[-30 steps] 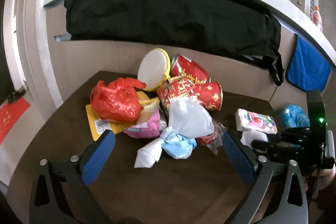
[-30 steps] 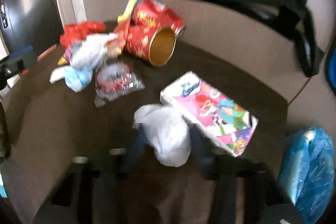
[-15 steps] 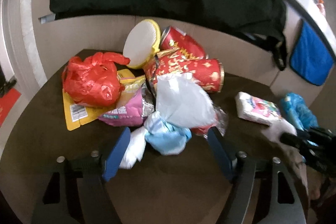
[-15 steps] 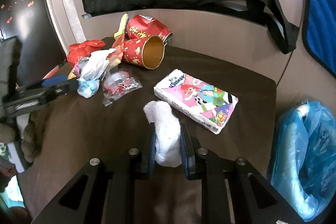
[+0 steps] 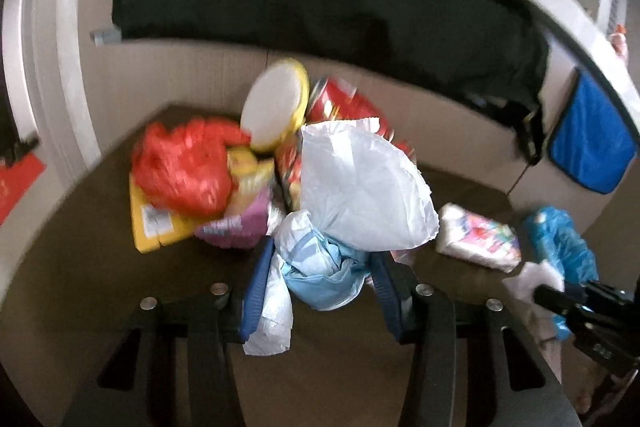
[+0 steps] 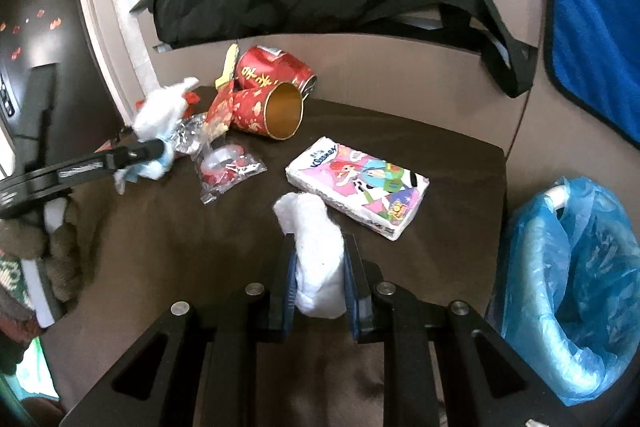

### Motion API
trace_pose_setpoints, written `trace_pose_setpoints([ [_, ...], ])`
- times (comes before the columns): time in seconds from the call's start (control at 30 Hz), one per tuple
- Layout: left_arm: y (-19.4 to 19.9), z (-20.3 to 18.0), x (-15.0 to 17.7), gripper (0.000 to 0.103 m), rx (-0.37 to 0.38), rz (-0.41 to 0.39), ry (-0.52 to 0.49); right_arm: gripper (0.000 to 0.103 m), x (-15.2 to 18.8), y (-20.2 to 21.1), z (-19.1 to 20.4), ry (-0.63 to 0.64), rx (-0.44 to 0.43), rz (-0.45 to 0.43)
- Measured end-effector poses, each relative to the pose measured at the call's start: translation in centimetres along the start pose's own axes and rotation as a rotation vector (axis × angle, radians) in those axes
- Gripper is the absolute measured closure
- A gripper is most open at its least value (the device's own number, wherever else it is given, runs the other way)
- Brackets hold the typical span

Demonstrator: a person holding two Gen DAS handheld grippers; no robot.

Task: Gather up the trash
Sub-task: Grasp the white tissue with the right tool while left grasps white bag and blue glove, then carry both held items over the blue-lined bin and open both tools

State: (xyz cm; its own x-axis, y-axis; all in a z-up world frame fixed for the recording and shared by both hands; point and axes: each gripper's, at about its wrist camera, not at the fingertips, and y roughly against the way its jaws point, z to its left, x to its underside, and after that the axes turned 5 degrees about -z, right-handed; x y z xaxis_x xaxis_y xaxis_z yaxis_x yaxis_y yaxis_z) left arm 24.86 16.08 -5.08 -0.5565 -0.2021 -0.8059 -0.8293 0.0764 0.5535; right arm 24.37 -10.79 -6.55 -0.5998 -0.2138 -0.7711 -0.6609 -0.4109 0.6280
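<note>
A: What has just changed?

B: The left gripper [image 5: 320,267] has pushed into the pile, and its jaws have narrowed around a white-and-blue plastic bag bundle [image 5: 344,203], which now seems clamped and lifted. A second ago they stood wide open, short of it. The right gripper [image 6: 318,259] still pinches a white tissue wad [image 6: 318,247], raised above the brown table [image 6: 160,247].

A: So both hands carry trash?

B: Seemingly, yes. Next comes the drop.

A: And the containers?

B: A bin lined with a blue bag [image 6: 568,275] stands just right of the table; its contents are hidden. A red cup [image 6: 266,109] lies tipped over, apparently empty.
</note>
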Motion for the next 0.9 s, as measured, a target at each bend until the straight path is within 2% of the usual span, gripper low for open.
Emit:
trace_pose_setpoints([
  [0.17, 3.7, -4.4, -2.0, 0.054, 0.043, -0.099, -0.057, 0.084, -1.0, 2.5, -0.7, -0.022, 0.005, -0.069],
  [0.37, 5.5, -11.7, -3.4, 0.054, 0.159, -0.171, -0.104, 0.084, -3.2, 9.5, -3.2, -0.026, 0.108, -0.226],
  [0.63, 4.2, -23.0, -2.6, 0.054, 0.309, -0.152, -0.181, 0.084, -2.7, 16.9, -10.3, -0.094, 0.276, -0.304],
  [0.73, 2.8, -26.8, -1.9, 0.054, 0.358, -0.131, -0.185, 0.084, -2.0, 18.0, -13.2, -0.132, 0.314, -0.305],
  [0.9, 0.2, -31.0, -0.8, 0.054, 0.397, -0.092, -0.218, 0.084, -0.6, 18.4, -17.0, -0.186, 0.350, -0.300],
])
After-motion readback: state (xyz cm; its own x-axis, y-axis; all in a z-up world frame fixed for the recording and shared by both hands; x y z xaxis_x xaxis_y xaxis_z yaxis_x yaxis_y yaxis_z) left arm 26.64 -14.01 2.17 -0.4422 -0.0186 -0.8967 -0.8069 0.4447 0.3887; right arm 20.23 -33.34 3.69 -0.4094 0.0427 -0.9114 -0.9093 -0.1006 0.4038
